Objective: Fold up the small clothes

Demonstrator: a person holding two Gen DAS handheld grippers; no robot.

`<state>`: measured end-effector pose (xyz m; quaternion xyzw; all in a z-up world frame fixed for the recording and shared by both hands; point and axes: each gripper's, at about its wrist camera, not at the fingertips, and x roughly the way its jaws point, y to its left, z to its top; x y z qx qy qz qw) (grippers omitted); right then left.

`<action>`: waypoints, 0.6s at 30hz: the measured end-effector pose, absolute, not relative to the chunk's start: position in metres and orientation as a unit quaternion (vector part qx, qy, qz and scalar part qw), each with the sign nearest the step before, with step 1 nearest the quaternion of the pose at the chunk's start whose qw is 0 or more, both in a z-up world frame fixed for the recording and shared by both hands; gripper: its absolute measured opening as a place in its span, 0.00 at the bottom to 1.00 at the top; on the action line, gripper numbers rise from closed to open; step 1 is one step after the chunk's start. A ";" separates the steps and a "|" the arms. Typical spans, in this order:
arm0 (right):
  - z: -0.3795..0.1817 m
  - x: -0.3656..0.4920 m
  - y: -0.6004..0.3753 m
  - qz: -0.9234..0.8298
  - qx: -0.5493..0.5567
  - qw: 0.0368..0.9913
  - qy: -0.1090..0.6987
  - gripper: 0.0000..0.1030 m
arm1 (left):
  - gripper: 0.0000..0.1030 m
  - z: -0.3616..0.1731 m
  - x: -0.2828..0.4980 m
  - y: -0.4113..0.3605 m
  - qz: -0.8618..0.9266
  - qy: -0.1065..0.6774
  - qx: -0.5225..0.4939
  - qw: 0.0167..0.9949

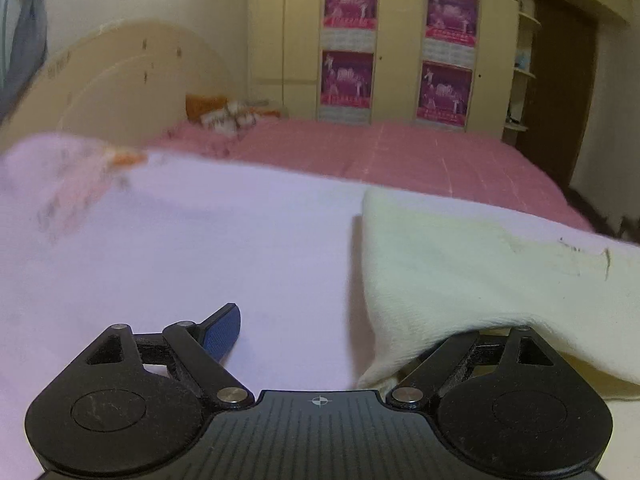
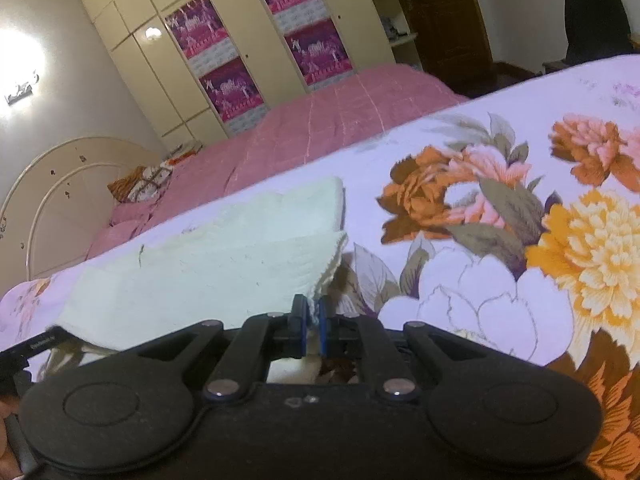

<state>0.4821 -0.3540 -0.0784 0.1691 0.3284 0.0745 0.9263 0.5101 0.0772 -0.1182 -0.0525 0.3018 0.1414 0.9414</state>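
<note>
A cream small cloth [image 2: 224,264] lies partly folded on the floral bedsheet [image 2: 500,208]. My right gripper [image 2: 314,320] is shut on the cloth's near right corner, which shows between the blue pads. In the left wrist view the same cloth [image 1: 480,264] spreads to the right and drapes over the right finger of my left gripper [image 1: 360,320]. That gripper's jaws stand wide open. Its left finger with the blue pad [image 1: 226,330] rests over the bare pale sheet [image 1: 180,248], and its right fingertip is hidden under the cloth.
A pink bedspread [image 1: 400,152] covers the bed beyond the sheet, with pillows [image 1: 224,114] at the curved headboard [image 1: 132,76]. Cream wardrobes with magenta posters [image 1: 350,4] line the far wall. A dark door [image 1: 560,80] and a black chair [image 2: 596,20] are at the right.
</note>
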 end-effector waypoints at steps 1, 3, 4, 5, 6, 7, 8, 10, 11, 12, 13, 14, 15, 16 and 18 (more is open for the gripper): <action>-0.077 0.481 -0.355 0.075 0.166 0.929 0.322 0.07 | 0.84 -0.119 0.510 0.079 0.140 0.302 -0.054 0.941; -0.076 0.480 -0.356 0.072 0.164 0.931 0.319 0.06 | 0.84 -0.120 0.511 0.079 0.141 0.305 -0.050 0.941; -0.076 0.479 -0.358 0.067 0.166 0.931 0.318 0.06 | 0.84 -0.121 0.511 0.081 0.141 0.306 -0.054 0.940; -0.076 0.478 -0.360 0.062 0.169 0.932 0.316 0.06 | 0.84 -0.121 0.511 0.082 0.140 0.306 -0.056 0.940; -0.075 0.477 -0.362 0.058 0.173 0.931 0.315 0.05 | 0.84 -0.121 0.511 0.083 0.140 0.306 -0.059 0.940; -0.074 0.476 -0.363 0.059 0.176 0.931 0.315 0.05 | 0.84 -0.121 0.510 0.084 0.141 0.304 -0.063 0.940; -0.071 0.475 -0.361 0.064 0.174 0.931 0.314 0.05 | 0.84 -0.122 0.510 0.086 0.141 0.302 -0.068 0.940; -0.063 0.476 -0.353 0.077 0.152 0.935 0.312 0.05 | 0.84 -0.124 0.510 0.088 0.143 0.294 -0.075 0.942; -0.059 0.479 -0.349 0.083 0.141 0.936 0.312 0.05 | 0.84 -0.126 0.510 0.087 0.143 0.291 -0.067 0.944; -0.057 0.481 -0.348 0.086 0.141 0.935 0.314 0.05 | 0.84 -0.126 0.512 0.085 0.143 0.292 -0.059 0.944; -0.056 0.483 -0.348 0.090 0.150 0.932 0.317 0.10 | 0.84 -0.125 0.512 0.083 0.143 0.293 -0.057 0.944; -0.056 0.485 -0.350 0.094 0.163 0.928 0.323 0.12 | 0.84 -0.125 0.512 0.084 0.143 0.292 -0.059 0.944; -0.057 0.485 -0.352 0.092 0.173 0.925 0.326 0.22 | 0.84 -0.125 0.510 0.084 0.142 0.290 -0.063 0.944; -0.059 0.485 -0.354 0.089 0.182 0.923 0.327 0.31 | 0.84 -0.125 0.510 0.086 0.141 0.290 -0.068 0.944; -0.064 0.480 -0.359 0.086 0.201 0.918 0.330 0.32 | 0.84 -0.127 0.512 0.089 0.141 0.295 -0.073 0.942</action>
